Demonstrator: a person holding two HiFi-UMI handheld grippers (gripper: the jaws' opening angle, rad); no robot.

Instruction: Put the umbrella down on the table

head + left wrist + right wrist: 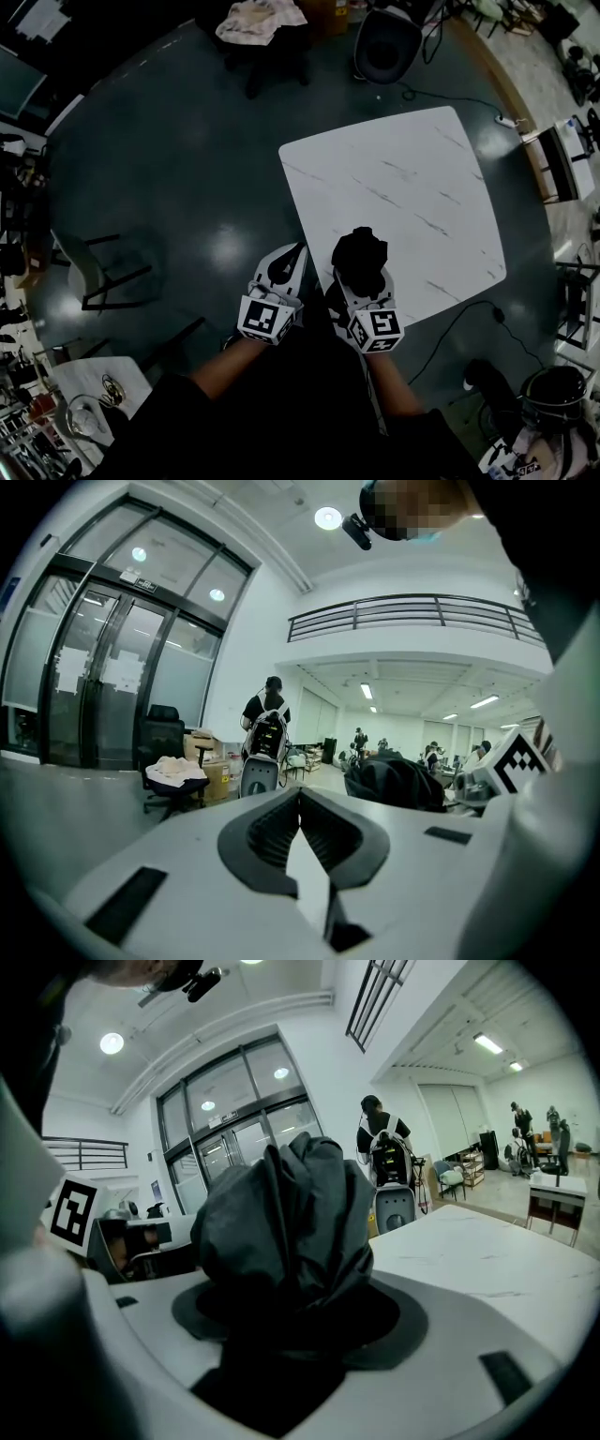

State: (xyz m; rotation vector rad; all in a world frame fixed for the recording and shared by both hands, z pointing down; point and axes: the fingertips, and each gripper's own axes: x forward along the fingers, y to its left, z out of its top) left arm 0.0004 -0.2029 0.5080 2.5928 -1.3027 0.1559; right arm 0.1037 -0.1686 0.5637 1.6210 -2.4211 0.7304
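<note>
The right hand-held gripper (366, 281) is clamped on a compact black folded umbrella (359, 251). Its jaws stand wide around the bunched canopy cloth, which bulges up out of them in the right gripper view (291, 1222). The umbrella hangs over the near edge of the white, marble-veined square bench (403, 187), on the person's side. It appears to be held just above the top, not lying on it, though no view shows the underside.

The left hand-held gripper (284, 267) sits just off that same near edge, close beside the right one. Its jaws are together with nothing between them (300, 803).

The umbrella will probably handle as a light thing with a stiff core of shaft and ribs under soft, slick, loose cloth. Cloth alone can slide or unfurl under the pads, so a grip across the middle of the bundle, with the ribs inside the bite, looks firmest. That seems to be roughly where the pads hold it now. It is not fragile, and once set lengthwise on the bare bench top it should lie without rolling far. The jaws would need to spread fully so that no fold of cloth clings to a pad.
</note>
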